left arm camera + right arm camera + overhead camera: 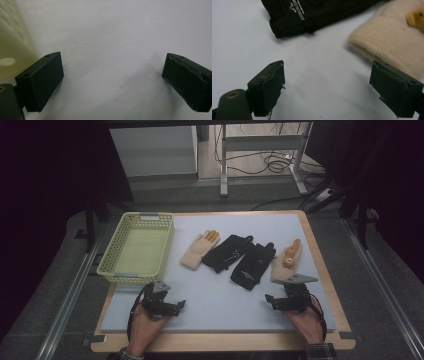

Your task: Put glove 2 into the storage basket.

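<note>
Cream glove (285,265) just beyond right gripper (272,301), fingers (268,85) spread, palm-down.

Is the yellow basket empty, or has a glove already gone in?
Empty. The high view shows the yellow basket with a bare floor, while all four gloves lie outside it on the mat.

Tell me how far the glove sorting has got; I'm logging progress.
Nothing looks done: the yellow basket is empty, and two cream gloves and two black gloves lie on the mat. In hand: nothing; the left gripper and right gripper rest open, jaws apart. All four gloves remain.
</note>
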`<move>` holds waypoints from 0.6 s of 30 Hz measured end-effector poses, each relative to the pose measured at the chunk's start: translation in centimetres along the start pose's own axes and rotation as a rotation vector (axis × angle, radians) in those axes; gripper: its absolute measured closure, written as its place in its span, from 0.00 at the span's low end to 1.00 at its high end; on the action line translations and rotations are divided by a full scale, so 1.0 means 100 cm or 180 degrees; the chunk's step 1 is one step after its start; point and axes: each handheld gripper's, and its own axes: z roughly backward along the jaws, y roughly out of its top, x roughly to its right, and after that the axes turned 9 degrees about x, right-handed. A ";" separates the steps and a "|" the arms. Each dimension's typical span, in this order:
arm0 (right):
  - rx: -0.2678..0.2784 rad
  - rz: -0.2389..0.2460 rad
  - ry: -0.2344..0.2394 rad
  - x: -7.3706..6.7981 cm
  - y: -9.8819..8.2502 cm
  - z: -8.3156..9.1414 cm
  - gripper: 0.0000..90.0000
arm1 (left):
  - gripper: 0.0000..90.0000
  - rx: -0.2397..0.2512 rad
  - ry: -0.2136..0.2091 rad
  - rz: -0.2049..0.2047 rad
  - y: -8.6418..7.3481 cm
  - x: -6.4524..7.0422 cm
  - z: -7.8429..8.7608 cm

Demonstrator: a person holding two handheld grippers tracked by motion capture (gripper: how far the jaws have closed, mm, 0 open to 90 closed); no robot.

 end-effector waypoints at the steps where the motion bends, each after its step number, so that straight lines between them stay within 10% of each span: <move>1: -0.0007 -0.0010 0.0010 -0.001 0.002 0.000 0.14 | 0.05 -0.0001 0.0000 -0.0001 0.000 0.000 0.000; 18: 0.0070 0.0197 0.0085 -0.017 0.049 -0.024 0.20 | 0.05 0.0000 0.0000 0.0003 0.000 0.000 0.000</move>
